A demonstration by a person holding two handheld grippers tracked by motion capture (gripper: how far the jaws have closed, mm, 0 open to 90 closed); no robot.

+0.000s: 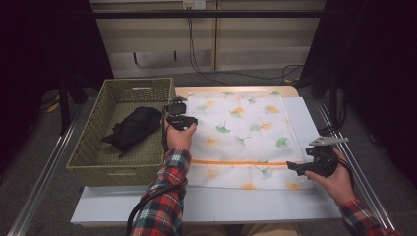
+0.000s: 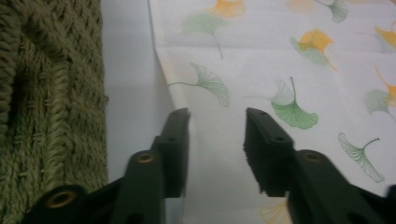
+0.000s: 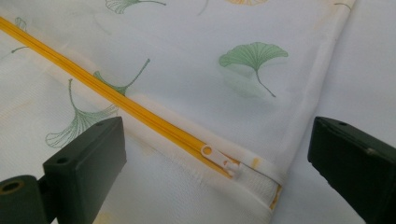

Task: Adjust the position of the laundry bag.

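Work in hand: a zippered laundry bag (image 1: pixel 241 140) printed with ginkgo leaves is being handled; the likely step is judged to be drawing its zipper open so that the dark bundle can go in.
Bag: it is spread flat on the white table (image 1: pixel 206 206), just to the 3 o'clock side of the woven basket (image 1: pixel 125 169) in the high view.
Zipper: an orange zipper line (image 1: pixel 236 162) is seen running across the near part of the bag; it appears fully closed, with the white zipper pull (image 3: pixel 219 161) parked at the bag's right-hand end.
Right gripper (image 1: pixel 307 167): it is held at about 4 o'clock of the bag; in the right gripper view the jaws stand wide apart on either side of the pull, and nothing is gripped.
Left gripper (image 1: pixel 179 120): it is held over the bag's 9 o'clock edge beside the basket; the jaws are partly open and empty, with cloth seen below the gap between them.
Dark bundle (image 1: pixel 133 128): a black folded item is lying inside the basket, untouched.
Doing it well: the pull tab alone should be pinched, not the mesh around it, and the jaws should be centred on it before closing.
Bracing: the cloth near the zipper should be pinned by the left gripper so the bag is not dragged along.
Pull direction: the tab should be drawn along the zipper line toward 9 o'clock, kept low.
Risk: fabric caught in the slider is judged the main hazard.
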